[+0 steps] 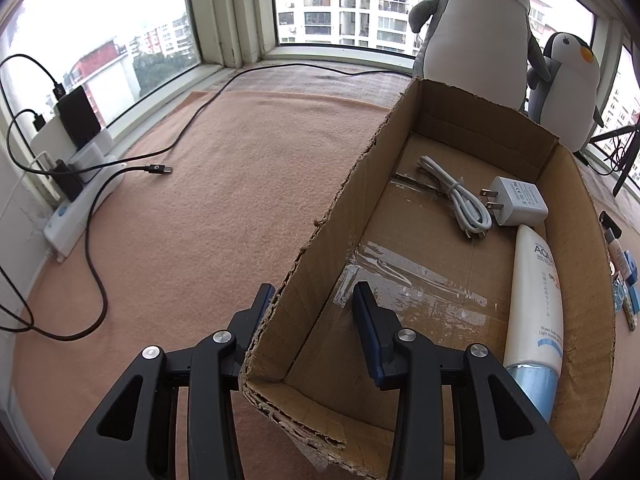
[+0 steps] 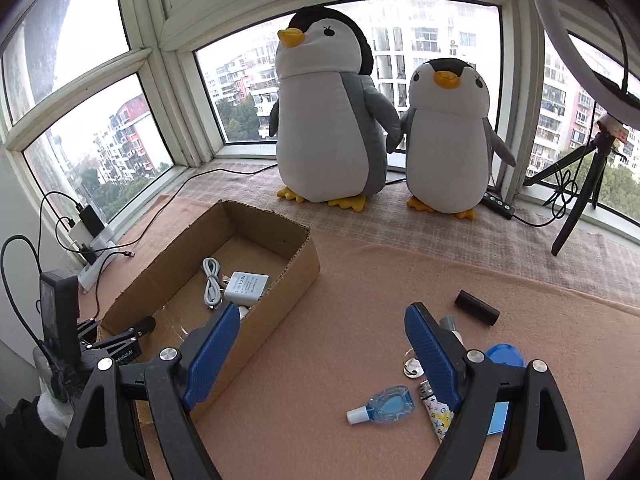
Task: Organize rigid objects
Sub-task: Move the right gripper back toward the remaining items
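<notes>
a: how far along is the sorting, would you say?

b: partly done, by my reading. the cardboard box [image 2: 224,280] already holds three things: a coiled white cable [image 1: 456,196] toward its far end, a white charger plug [image 1: 520,200] just beside the cable, and a white sunscreen tube [image 1: 534,304] lying along the box's right wall.

a: and what is left outside the box?

b: a small cluster on the surface [image 2: 340,320], to the right of the box and well apart from it. there is a black cylinder [image 2: 478,307], a small blue bottle with a white cap [image 2: 384,402], a blue round lid [image 2: 505,354], a patterned lighter [image 2: 436,412], something like a clear ring [image 2: 412,364], and a flat blue piece half hidden behind a finger. i cannot tell exactly how many things are there.

a: what are the tongs doing?

b: the left tongs [image 1: 316,306] straddle the box's left wall near its near corner, one finger outside, one inside. there's a clear gap on the inside, so they look spread rather than clamped. the right tongs [image 2: 320,344] are wide and empty, hovering over the surface between the box and the cluster.

a: so the next step?

b: likely the right tongs go for one of the loose things while the left steadies the box. that is only my guess.
</notes>
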